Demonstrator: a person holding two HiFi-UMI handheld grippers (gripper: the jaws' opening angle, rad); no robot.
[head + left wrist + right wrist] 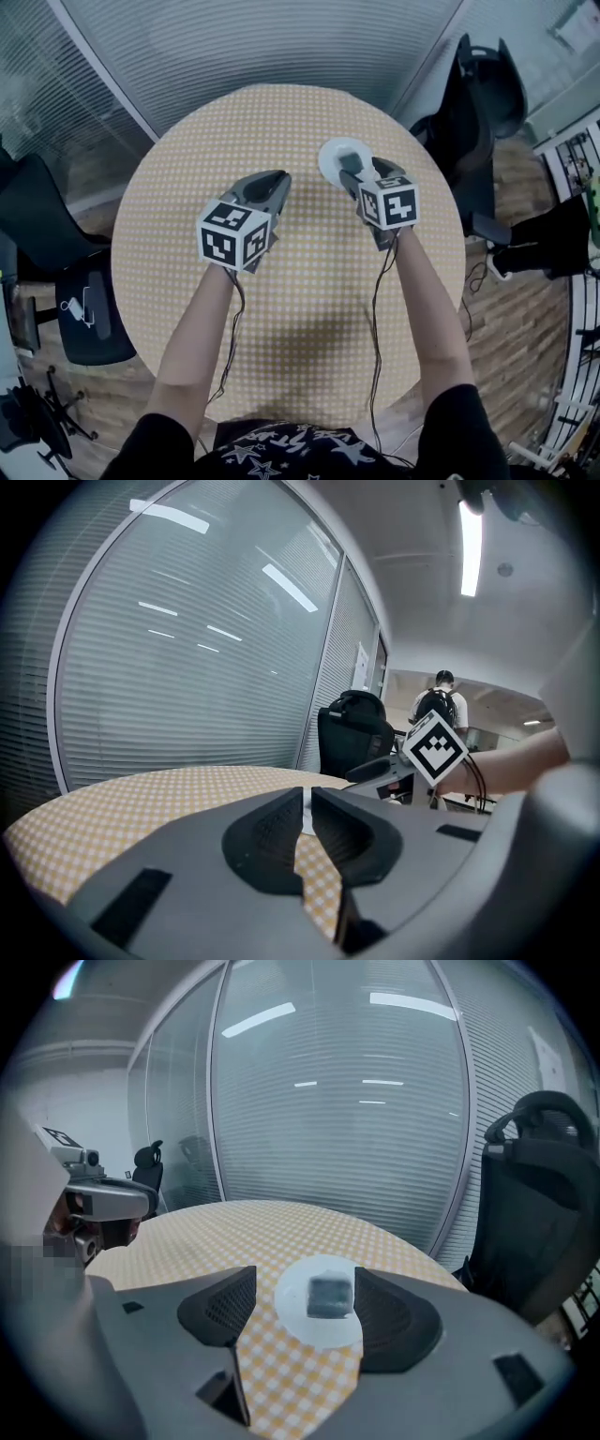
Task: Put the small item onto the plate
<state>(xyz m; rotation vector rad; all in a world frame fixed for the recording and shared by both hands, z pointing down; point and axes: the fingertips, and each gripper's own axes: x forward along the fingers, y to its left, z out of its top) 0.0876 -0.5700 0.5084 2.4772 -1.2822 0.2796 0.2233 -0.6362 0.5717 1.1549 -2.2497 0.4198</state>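
Small item: grey-blue, blocky, blurred. Head view: right gripper at white plate. Left gripper view: left gripper beside plate, jaws nearly together, empty. Right gripper view: item at plate centre, between wide-apart jaws, untouched.

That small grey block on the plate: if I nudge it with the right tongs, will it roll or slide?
The grey block looks flat-sided and squat, so it would probably slide rather than roll. The white plate looks smooth, so a nudge may skid it. It is small beside the plate, so likely light.
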